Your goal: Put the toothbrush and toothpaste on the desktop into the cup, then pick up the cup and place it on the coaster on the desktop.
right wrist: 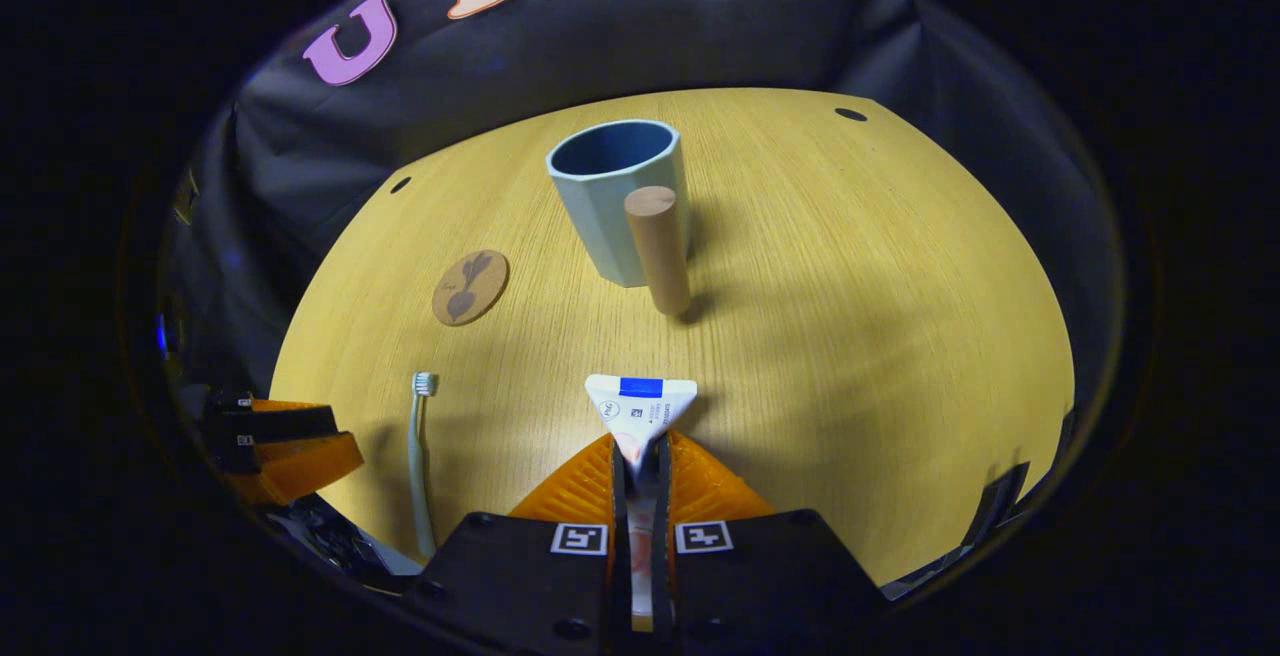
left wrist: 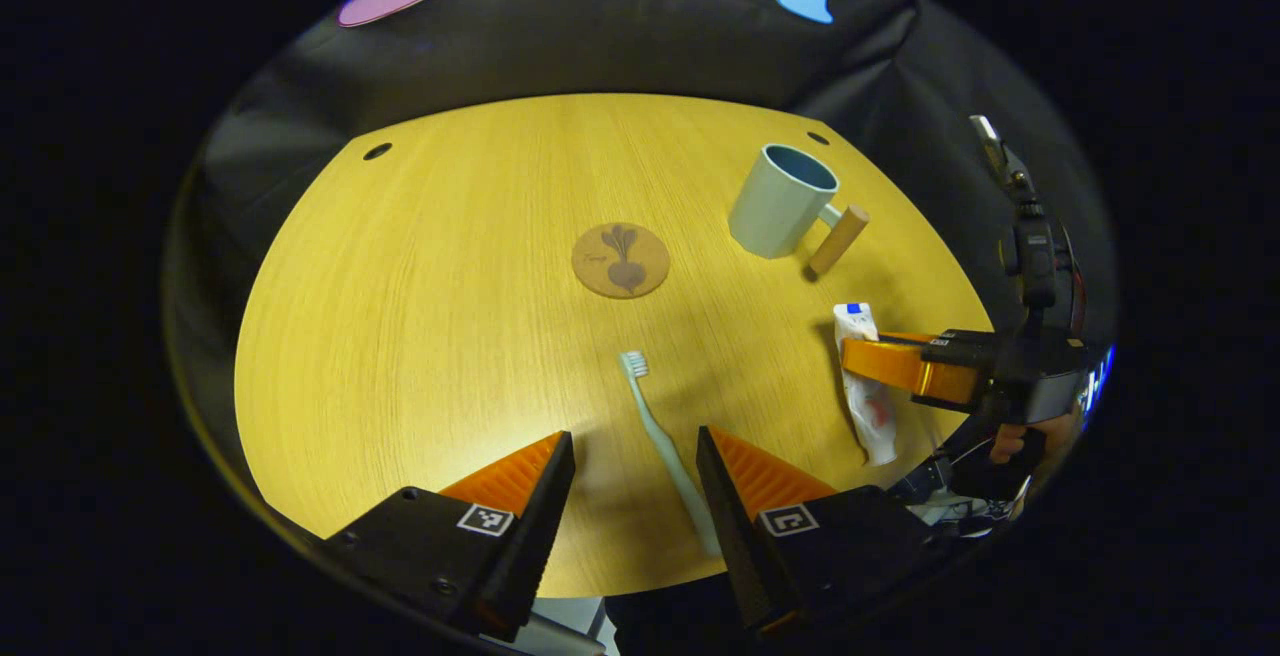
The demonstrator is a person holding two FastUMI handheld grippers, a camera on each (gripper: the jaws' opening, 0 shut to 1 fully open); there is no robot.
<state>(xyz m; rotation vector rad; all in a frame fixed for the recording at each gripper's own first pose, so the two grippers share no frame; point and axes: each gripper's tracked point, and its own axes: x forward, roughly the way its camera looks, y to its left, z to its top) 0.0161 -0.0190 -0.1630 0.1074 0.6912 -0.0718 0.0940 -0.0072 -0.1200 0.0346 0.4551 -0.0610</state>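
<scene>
Wooden desktop (right wrist: 850, 336) carries every task item, with dark booth cloth behind it.

Right gripper (right wrist: 640, 461): fingers clenched on the toothpaste (right wrist: 640, 406). The tube runs lengthwise between the two fingers, its flat crimped end projecting forward past the fingertips. In the left gripper view the same tube (left wrist: 866, 386) appears to lie on the desktop with the right gripper (left wrist: 880, 361) across its upper part, so the lift is judged not yet made.

Cup (right wrist: 615, 196): upright, mouth open upward, straight ahead of the right fingers and well beyond the tube end. Its wooden handle (right wrist: 658, 246) points back toward the fingers. The coming move therefore turns on one relation: the tube's long axis already points toward the cup, so a lift, a forward carry and a tilt to vertical over the rim should seat it.

Left gripper (left wrist: 635, 466): fingers released, wide apart. The toothbrush (left wrist: 665, 446) lies between them, touching neither as far as can be seen, head forward, long axis nearly parallel to the fingers and closer to the right-hand finger.

Coaster (left wrist: 620, 259): ahead of the left fingers, beyond the brush head, with nothing on it.
</scene>
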